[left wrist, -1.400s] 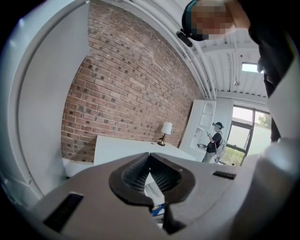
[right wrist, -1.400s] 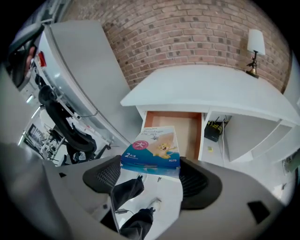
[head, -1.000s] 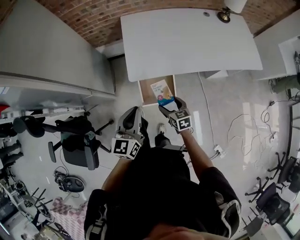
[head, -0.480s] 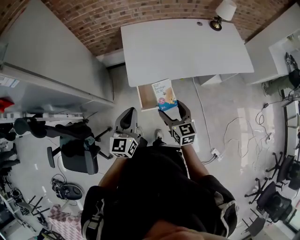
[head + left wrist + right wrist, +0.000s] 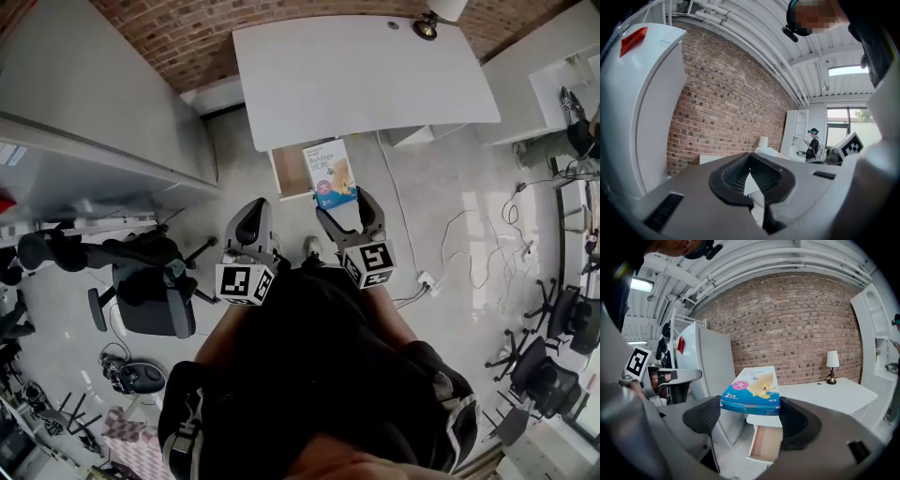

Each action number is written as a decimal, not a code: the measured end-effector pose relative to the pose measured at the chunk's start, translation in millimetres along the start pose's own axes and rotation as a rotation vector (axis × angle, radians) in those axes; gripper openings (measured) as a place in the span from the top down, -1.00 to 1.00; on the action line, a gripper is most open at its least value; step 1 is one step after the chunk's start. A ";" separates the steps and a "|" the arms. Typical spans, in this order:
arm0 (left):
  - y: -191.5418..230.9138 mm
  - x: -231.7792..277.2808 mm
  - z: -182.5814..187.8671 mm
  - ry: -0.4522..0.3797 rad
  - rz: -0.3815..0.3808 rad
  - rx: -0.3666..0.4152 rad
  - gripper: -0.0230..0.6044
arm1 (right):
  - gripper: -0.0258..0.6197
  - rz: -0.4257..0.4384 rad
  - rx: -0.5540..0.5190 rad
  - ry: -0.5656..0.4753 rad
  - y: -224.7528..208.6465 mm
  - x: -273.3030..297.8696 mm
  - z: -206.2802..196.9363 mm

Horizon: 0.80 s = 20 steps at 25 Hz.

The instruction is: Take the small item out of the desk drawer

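While pinched at its near blue edge, lies flat between the jaws of the right gripper (image 5: 345,208): small bandage box (image 5: 330,173), above the open drawer (image 5: 289,173) just beyond. Right forearm stretched forward. Left gripper (image 5: 253,214) alongside, jaws together, empty.

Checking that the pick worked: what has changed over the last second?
The right gripper has lifted the blue box up, clear of the drawer, keeping its grip on it throughout. The drawer stays open, and the left gripper stays shut and empty off to the left.
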<state>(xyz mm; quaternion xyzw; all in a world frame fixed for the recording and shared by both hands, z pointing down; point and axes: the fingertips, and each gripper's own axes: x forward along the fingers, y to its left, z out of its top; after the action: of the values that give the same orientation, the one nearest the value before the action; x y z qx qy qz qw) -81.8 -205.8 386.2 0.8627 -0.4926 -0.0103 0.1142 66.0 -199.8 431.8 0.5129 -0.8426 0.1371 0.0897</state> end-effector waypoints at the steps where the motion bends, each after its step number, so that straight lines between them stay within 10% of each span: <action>1: 0.2 -1.9 -1.5 0.003 -0.007 0.004 0.90 | -0.31 -0.004 0.005 0.001 2.4 1.0 -1.7; 20: 6.2 -0.9 -5.4 0.013 -0.044 0.010 0.90 | -0.31 -0.037 0.003 0.006 9.2 5.1 -3.0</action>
<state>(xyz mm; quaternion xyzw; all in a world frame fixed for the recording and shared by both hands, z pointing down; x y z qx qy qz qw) -86.9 -207.0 392.7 0.8740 -0.4726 -0.0048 0.1129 55.5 -199.2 434.8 0.5284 -0.8325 0.1380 0.0940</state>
